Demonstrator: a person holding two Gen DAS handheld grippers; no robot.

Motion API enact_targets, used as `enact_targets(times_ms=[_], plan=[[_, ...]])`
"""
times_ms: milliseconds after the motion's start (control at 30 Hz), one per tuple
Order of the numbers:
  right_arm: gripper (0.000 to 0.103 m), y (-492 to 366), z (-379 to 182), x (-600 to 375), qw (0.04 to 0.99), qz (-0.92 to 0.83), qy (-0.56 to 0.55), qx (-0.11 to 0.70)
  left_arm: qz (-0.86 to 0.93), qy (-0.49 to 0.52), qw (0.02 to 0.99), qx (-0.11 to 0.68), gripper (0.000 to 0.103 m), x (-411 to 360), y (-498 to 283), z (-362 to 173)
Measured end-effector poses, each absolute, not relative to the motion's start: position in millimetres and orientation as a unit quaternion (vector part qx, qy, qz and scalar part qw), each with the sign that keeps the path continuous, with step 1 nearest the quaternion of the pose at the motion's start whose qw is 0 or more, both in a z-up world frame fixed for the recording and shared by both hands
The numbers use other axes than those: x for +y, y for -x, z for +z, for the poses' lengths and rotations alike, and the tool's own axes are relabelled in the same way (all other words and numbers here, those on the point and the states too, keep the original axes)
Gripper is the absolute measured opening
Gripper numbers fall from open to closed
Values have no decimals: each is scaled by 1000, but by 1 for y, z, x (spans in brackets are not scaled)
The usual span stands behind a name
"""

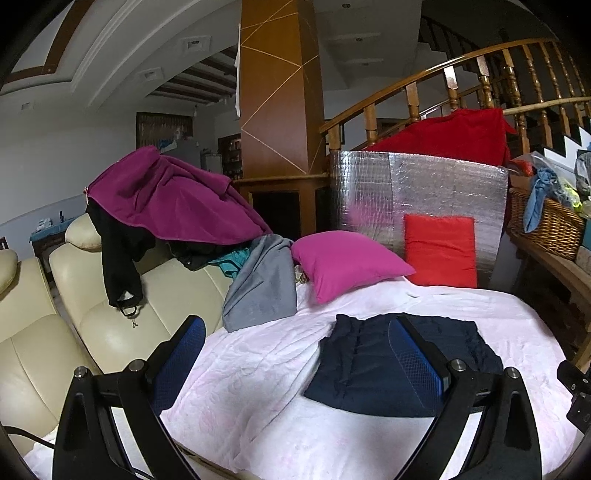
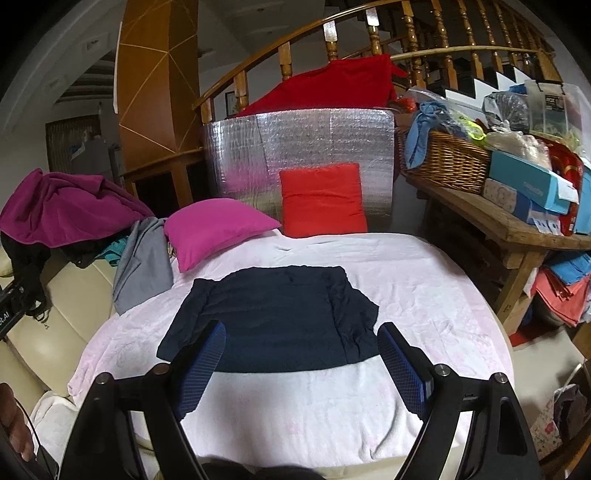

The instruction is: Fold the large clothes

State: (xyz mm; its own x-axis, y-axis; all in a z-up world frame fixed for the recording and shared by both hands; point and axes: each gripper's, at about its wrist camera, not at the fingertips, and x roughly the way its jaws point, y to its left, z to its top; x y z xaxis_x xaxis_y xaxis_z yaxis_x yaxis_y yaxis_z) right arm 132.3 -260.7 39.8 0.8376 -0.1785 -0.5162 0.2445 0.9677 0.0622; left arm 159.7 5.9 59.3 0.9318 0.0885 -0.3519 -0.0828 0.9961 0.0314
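A dark navy garment lies folded flat into a rough rectangle on the pale pink blanket; it also shows in the left wrist view. My left gripper is open and empty, held above the blanket to the garment's left. My right gripper is open and empty, held above the garment's near edge. A pile of clothes, with a purple garment on top and a grey one hanging down, lies over the cream sofa.
A pink pillow and a red cushion lie at the far edge against a silver foil panel. A wooden bench at right carries a wicker basket and boxes. A stair railing stands behind.
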Motion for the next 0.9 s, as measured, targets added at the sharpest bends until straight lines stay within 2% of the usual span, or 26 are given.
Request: enact_targets(times_ms=[500, 900], plan=[[87, -221, 14, -243, 951, -96, -56, 290, 50, -8, 978, 202, 99, 12, -228, 41], [87, -279, -12, -273, 943, -110, -71, 306, 55, -8, 972, 228, 99, 3, -290, 9]])
